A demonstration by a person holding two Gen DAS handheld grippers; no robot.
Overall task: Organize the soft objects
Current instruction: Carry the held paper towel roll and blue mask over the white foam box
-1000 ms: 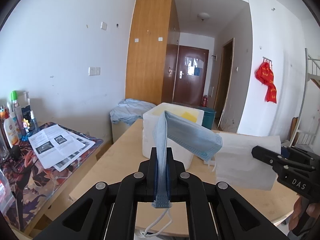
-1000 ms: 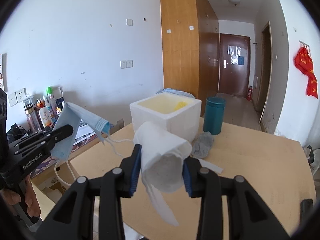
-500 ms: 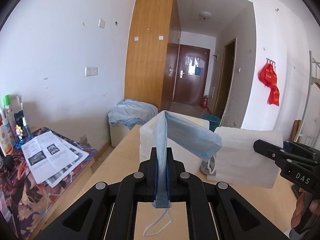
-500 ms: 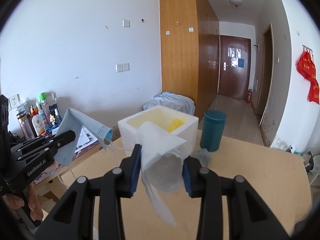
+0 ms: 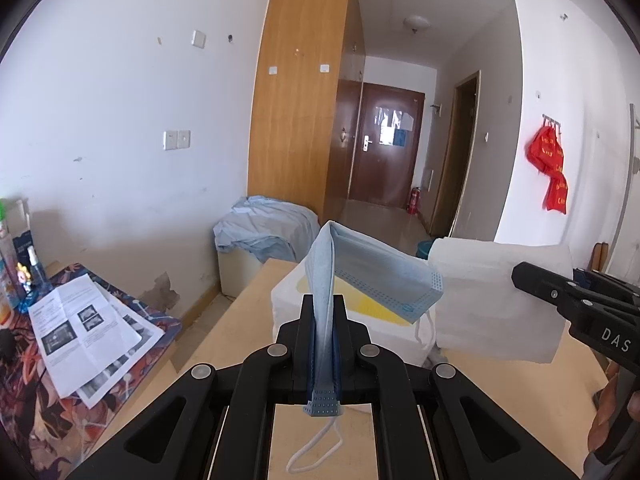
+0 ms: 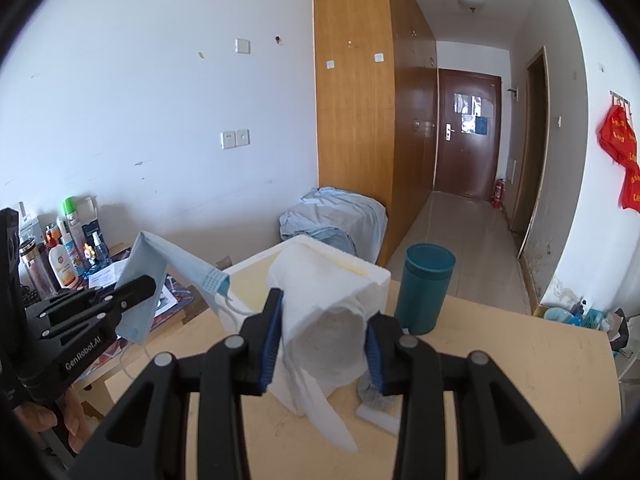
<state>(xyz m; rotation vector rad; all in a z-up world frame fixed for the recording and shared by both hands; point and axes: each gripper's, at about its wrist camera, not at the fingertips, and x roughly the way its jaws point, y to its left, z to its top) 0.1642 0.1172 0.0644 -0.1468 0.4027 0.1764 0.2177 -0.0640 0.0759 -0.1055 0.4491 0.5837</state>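
My left gripper [image 5: 323, 322] is shut on a light blue face mask [image 5: 372, 276], held in the air just before the white foam box [image 5: 288, 300]; its ear loop hangs below. My right gripper [image 6: 322, 328] is shut on a white toilet paper roll [image 6: 326, 312] with a loose tail hanging down, held close to the foam box [image 6: 376, 276]. In the left wrist view the roll [image 5: 496, 300] and right gripper [image 5: 576, 300] sit at the right. In the right wrist view the mask [image 6: 168, 264] and left gripper [image 6: 100, 304] sit at the left.
The box stands on a light wooden table [image 6: 520, 360]. A teal cup [image 6: 426, 288] stands right of the box, with a grey cloth [image 6: 372, 394] at its foot. A side desk [image 5: 48, 360] at left holds papers [image 5: 84, 332] and bottles [image 6: 64, 256].
Both grippers have moved forward and up toward the foam box, keeping hold of the mask and the roll. The box interior now shows below the mask.
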